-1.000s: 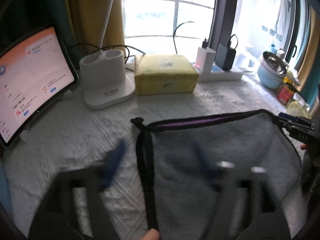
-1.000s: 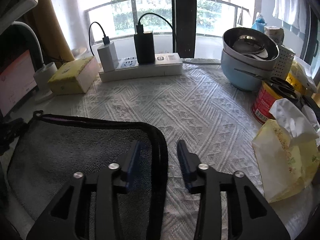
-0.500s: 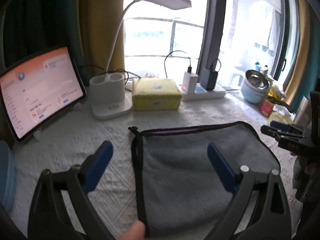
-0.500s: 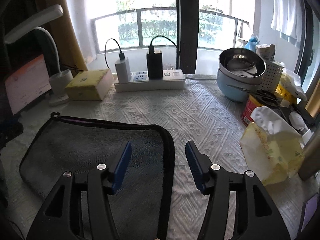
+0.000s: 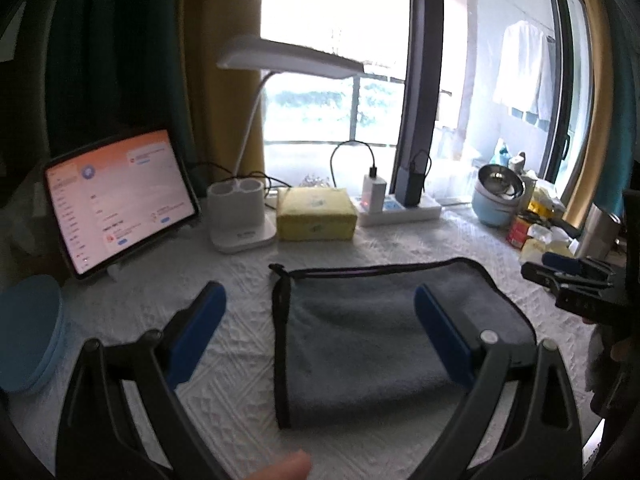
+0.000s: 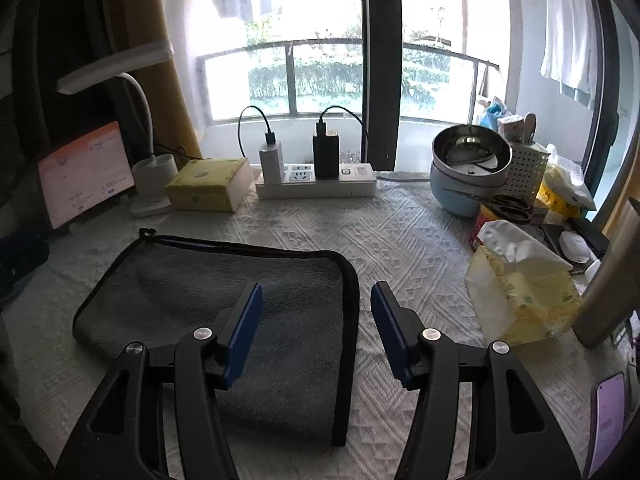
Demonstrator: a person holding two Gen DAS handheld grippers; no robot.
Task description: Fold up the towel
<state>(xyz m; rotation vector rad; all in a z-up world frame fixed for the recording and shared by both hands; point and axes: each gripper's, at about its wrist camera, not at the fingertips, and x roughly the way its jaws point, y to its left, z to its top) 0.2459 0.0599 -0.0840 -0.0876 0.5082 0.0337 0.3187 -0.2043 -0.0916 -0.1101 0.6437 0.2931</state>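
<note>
A grey towel with black trim lies folded and flat on the white textured tablecloth; it also shows in the right wrist view. My left gripper is wide open and empty, held above the towel's left edge. My right gripper is open and empty above the towel's right edge, and it shows at the right of the left wrist view.
At the back stand a tablet, a white lamp base, a yellow tissue box and a power strip. At the right are stacked bowls, a red can and a tissue pack. A blue disc lies left.
Both grippers have pulled back and risen from the towel, so more of the room shows. The left gripper's jaws have opened wider. The towel has not moved.
</note>
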